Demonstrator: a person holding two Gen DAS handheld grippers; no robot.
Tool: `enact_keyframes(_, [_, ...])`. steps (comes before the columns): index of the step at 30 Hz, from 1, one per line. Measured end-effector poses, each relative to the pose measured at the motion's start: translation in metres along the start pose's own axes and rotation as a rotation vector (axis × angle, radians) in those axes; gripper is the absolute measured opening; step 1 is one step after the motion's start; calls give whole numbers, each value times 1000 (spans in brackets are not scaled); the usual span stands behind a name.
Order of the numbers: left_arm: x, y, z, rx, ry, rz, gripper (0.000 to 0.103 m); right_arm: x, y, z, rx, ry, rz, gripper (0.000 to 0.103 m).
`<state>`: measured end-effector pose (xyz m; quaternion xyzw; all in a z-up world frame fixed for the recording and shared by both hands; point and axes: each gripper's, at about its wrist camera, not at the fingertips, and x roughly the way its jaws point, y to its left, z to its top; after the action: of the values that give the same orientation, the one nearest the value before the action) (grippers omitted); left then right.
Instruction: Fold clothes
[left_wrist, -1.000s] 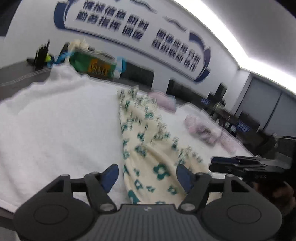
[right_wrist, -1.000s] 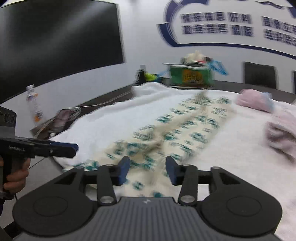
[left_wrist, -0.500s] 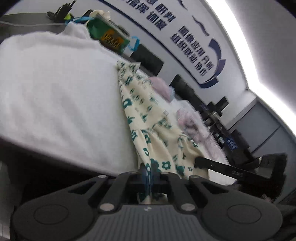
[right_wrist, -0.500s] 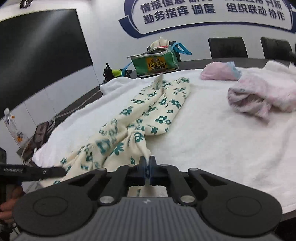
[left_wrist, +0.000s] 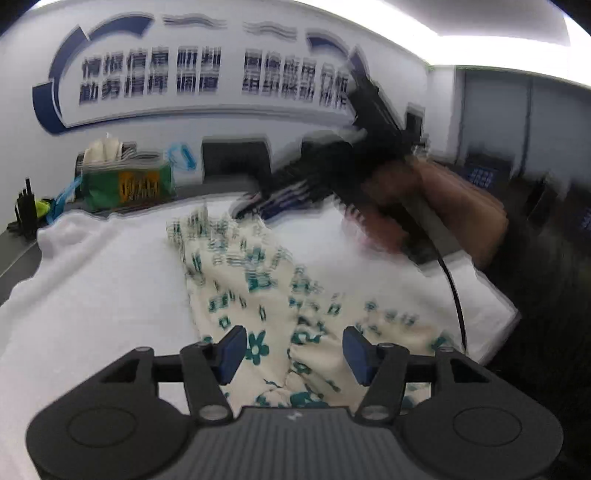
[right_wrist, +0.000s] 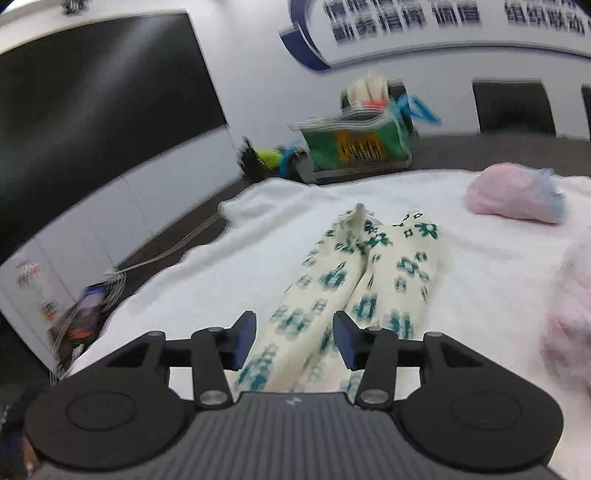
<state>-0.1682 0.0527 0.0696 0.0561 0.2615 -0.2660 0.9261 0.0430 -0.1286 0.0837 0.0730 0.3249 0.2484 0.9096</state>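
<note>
1. My left gripper (left_wrist: 293, 349) stood with its jaws apart, having just opened, its blue pads clear of the cloth; the floral trousers (left_wrist: 266, 288) lay under the gap but were not pinched.
2. My right gripper (right_wrist: 294, 338) was likewise parted after just opening, with nothing clamped, though the two trouser legs (right_wrist: 351, 288) ran between the fingers below.
3. The trousers, cream with green flowers, lay lengthwise on the white towel (left_wrist: 96, 280) that covered the desk (right_wrist: 461, 153), legs side by side and reaching away from me.
4. In the left view my right hand (left_wrist: 443, 218), blurred, held its gripper raised above the far part of the trousers.
5. To the right, on the towel, sat a pink bundle (right_wrist: 513, 197), well apart from the trousers, and another pink heap (right_wrist: 570, 306) at the frame edge.
6. Beyond the towel stood a green bag (right_wrist: 354, 146) on the dark desk.
7. Farthest, the wall carried blue lettering (left_wrist: 214, 74), and a large black screen (right_wrist: 92, 96) hung on the left.
</note>
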Motion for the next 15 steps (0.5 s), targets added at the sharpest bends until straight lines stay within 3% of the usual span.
enact_keyframes(4, [24,-17,0,8,73,-20,57,86,-35,47,78,118,-69,47])
enact_keyframes(7, [28,-20,-3,44,112,54,55,124,-52,60,95,176,-71,47])
enact_keyframes(8, [30,-21,-4,56,127,79,27,133,-55,62,101,181,-70,47])
enact_keyframes(9, [29,-22,-4,68,134,106,6,142,-58,64,108,185,-65,45])
enact_keyframes(10, [21,-25,-4,80,114,144,6,148,-61,66,120,196,-46,37])
enact_keyframes(11, [13,-28,-3,97,90,185,5,154,-63,67,134,208,-22,3])
enact_keyframes(12, [4,-33,-2,127,58,241,5,159,-65,68,148,219,3,2])
enact_keyframes(15, [1,-37,-4,154,56,339,5,138,-81,70,215,103,55,2])
